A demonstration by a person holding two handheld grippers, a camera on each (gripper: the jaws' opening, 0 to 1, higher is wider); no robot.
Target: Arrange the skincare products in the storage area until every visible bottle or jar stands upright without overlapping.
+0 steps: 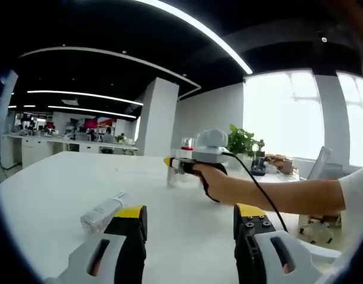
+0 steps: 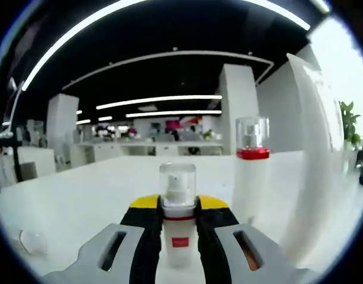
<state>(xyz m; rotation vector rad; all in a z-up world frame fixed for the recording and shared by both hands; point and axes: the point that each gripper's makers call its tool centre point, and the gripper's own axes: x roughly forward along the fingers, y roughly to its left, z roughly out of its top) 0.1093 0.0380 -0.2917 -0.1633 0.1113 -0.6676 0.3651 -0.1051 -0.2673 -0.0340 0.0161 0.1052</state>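
Right gripper view has the right gripper [image 2: 180, 236] with its yellow-tipped black jaws clamped on a small white pump bottle with a clear domed cap and a red band [image 2: 179, 204], held upright over the white table [image 2: 80, 195]. Just beside it, further in from the near edge, a taller white bottle with a red collar and clear cap [image 2: 251, 171] stands upright. A risk, as I judge it: the two bottles are close, so setting the small one down carelessly could knock the tall one over, or leave them touching.

Left gripper view has the left gripper [image 1: 190, 228] with jaws apart and nothing between them, hanging above the table's near edge. A clear, pale cylindrical bottle [image 1: 104, 212] lies on its side just ahead of its left jaw; being round, it may roll toward the edge if nudged rather than gripped squarely.

Whether the small bottle's base touches the table is hidden by the jaws. A pale rounded shape [image 2: 33, 241] by the table's near-left edge is too blurred to name.
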